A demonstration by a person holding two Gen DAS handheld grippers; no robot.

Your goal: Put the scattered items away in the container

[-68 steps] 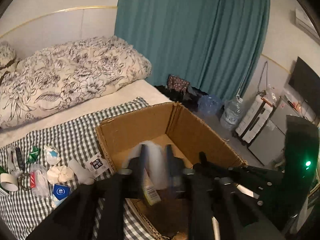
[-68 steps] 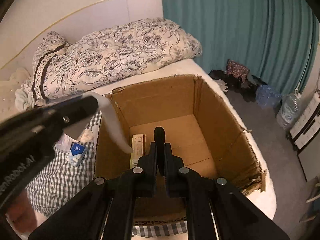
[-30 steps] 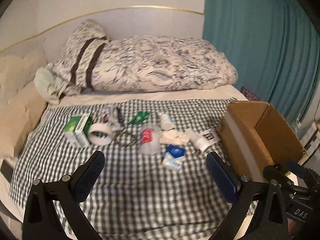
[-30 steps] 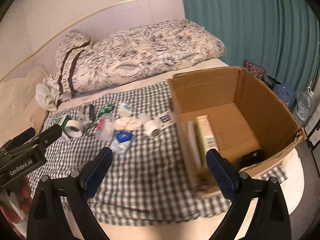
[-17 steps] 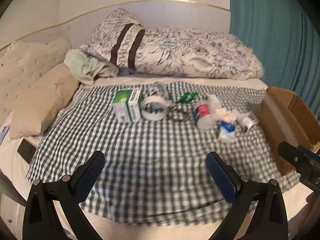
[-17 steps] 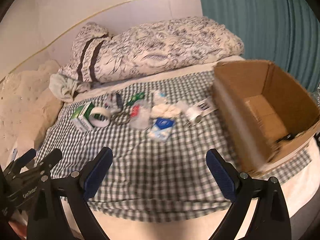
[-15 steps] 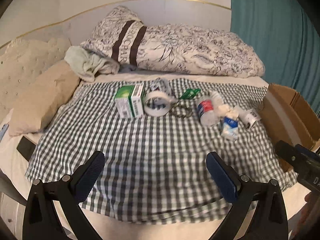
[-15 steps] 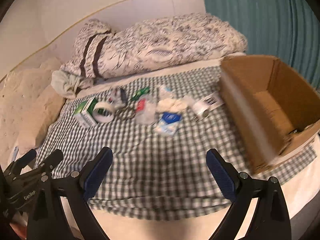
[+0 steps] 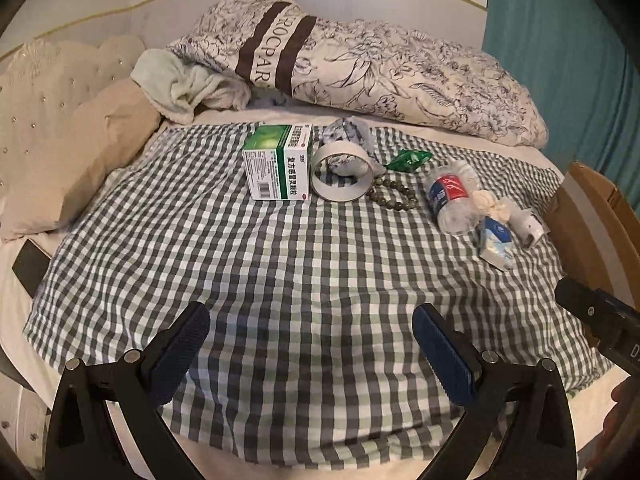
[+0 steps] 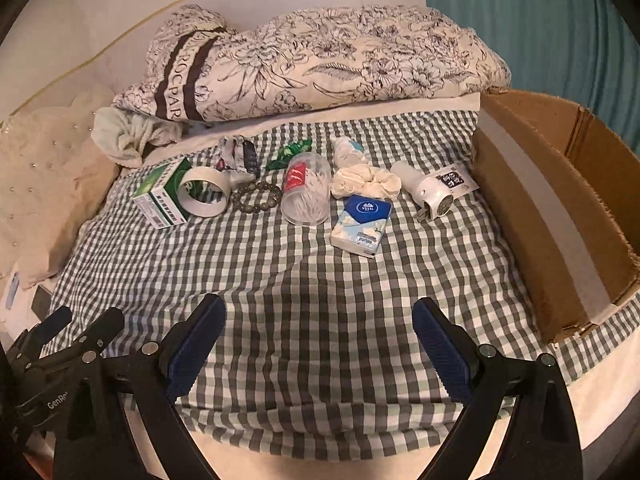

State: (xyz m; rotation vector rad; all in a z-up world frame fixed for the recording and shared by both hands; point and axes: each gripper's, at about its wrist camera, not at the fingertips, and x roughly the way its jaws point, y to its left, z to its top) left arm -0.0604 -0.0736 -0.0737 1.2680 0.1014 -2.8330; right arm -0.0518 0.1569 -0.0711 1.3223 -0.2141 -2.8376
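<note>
Scattered items lie in a row across a checked cloth on a bed: a green medicine box, a tape roll, a bead bracelet, a clear jar with a red label, a white scrunchie, a blue tissue pack and a white plug. The cardboard box stands at the right. My left gripper and right gripper are both open and empty, low over the cloth's near edge.
A floral duvet and a pale green towel lie behind the items. Beige pillows lie at the left. A teal curtain hangs behind the box. The left gripper also shows in the right wrist view.
Both grippers were shut over the box, the left on a white item. They opened, drew back and swung left, now facing the row of items.
</note>
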